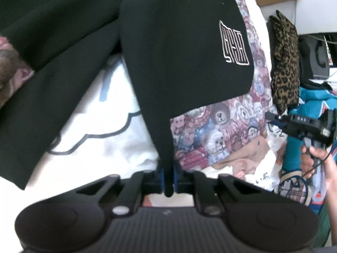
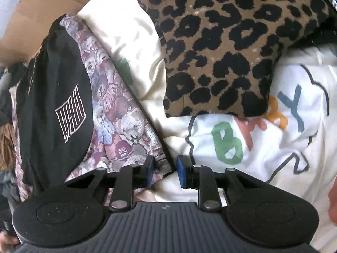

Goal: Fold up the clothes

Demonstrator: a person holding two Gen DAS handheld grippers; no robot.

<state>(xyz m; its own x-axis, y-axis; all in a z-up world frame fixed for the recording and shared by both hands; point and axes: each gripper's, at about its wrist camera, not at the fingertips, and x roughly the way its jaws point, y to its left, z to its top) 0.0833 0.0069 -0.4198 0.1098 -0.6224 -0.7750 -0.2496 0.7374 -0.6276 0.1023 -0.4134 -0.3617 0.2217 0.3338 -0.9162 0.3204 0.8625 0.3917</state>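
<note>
Left gripper (image 1: 168,181) pinches black shirt (image 1: 181,59); cardboard box (image 2: 38,8) behind.

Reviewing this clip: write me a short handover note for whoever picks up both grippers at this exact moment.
Left gripper: shut on an edge of the black garment, which is lifted and hangs in front of the camera, embroidered logo showing.
Right gripper: open, holding nothing, low over the edge of the teddy-bear print fabric.
Around: white BABY-print garment lies spread underneath; leopard-print item rests on top of the pile; a cardboard box sits behind.
Done: black garment picked up at one point only.
Left: probably take a second edge with the right gripper, spread it flat, fold it, then the other clothes.
</note>
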